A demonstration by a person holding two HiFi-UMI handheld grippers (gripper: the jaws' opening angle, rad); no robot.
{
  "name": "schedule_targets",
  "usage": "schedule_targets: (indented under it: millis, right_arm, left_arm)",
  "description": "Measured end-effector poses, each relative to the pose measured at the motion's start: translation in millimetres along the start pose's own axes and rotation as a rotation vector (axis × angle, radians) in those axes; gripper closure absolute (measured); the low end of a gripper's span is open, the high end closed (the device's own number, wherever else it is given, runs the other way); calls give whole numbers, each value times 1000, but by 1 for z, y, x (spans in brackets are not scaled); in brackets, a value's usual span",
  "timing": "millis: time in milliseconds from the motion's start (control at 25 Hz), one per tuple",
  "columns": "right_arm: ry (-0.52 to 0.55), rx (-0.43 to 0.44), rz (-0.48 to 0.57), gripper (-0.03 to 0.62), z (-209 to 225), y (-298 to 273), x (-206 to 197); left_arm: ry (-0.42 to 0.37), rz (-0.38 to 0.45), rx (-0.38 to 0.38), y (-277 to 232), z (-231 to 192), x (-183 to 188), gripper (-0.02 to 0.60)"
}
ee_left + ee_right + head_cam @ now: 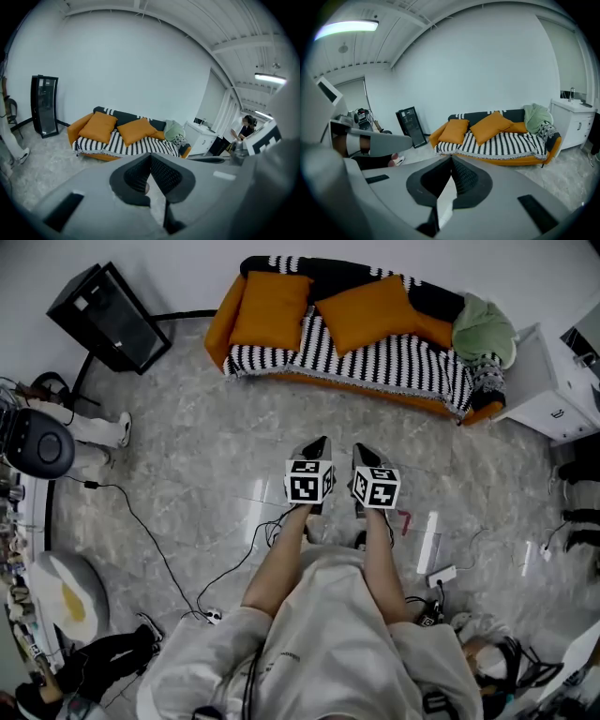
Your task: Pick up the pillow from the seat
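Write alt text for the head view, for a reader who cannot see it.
Seen from above, a person holds the left gripper and right gripper, both shut and empty, out toward an orange sofa across a grey floor. On its striped seat lie a left pillow and a right pillow, untouched.

You are looking at three orange pillows on the sofa point(394, 362), all square, plump and plain-covered. The left pillow point(272, 307) is leaning upright against the backrest at the sofa's left end, just beside the orange armrest. The centre pillow point(367, 310) is sitting turned diamond-wise and leaning back, its lower corner resting on the seat. The third pillow point(433, 329) is lying partly hidden behind the centre one, touching it, toward the right end. The seat is wearing a black-and-white striped throw point(328, 351), its edge hanging over the front. The sofa body is showing orange, the backrest black. All three are sitting well apart from you.
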State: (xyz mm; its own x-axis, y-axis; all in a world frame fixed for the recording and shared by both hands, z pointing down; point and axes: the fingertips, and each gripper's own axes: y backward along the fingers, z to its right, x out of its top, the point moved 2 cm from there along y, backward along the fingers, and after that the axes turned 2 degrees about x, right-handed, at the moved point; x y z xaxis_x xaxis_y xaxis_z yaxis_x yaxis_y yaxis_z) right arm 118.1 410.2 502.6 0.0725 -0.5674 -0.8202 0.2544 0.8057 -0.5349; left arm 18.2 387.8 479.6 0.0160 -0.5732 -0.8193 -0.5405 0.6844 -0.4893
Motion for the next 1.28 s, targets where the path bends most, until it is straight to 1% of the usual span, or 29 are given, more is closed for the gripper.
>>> schedule_targets:
  millis: [80, 240, 360, 520, 600, 720, 920, 1080, 1280]
  right_arm:
    - [0, -9, 1, 586, -12, -8, 2]
    - [-3, -29, 9, 586, -34, -21, 3]
    - [6, -27, 9, 586, -47, -28, 2]
    - [6, 29, -11, 586, -60, -39, -1]
    - [-2, 37, -11, 586, -57, -47, 3]
    - [4, 43, -8, 586, -54, -59, 11]
    - [41, 86, -28, 586, -63, -94, 25]
    - [39, 114, -32, 586, -71, -128, 49]
    - [57, 114, -26, 586, -58, -167, 86]
  left_arm:
    - [-3, -3, -5, 5, -15, 2, 572]
    - [-23, -9, -49, 15, -37, 0, 574]
    - [-14, -3, -55, 21, -53, 0, 574]
    - [9, 10, -39, 29, -73, 1, 572]
    - [9, 13, -24, 28, -80, 3, 572]
    - [17, 20, -6, 22, -90, 8, 574]
    - [19, 11, 4, 1, -113, 20, 574]
    - [9, -5, 14, -15, -138, 43, 574]
    - [14, -7, 35, -50, -157, 78, 574]
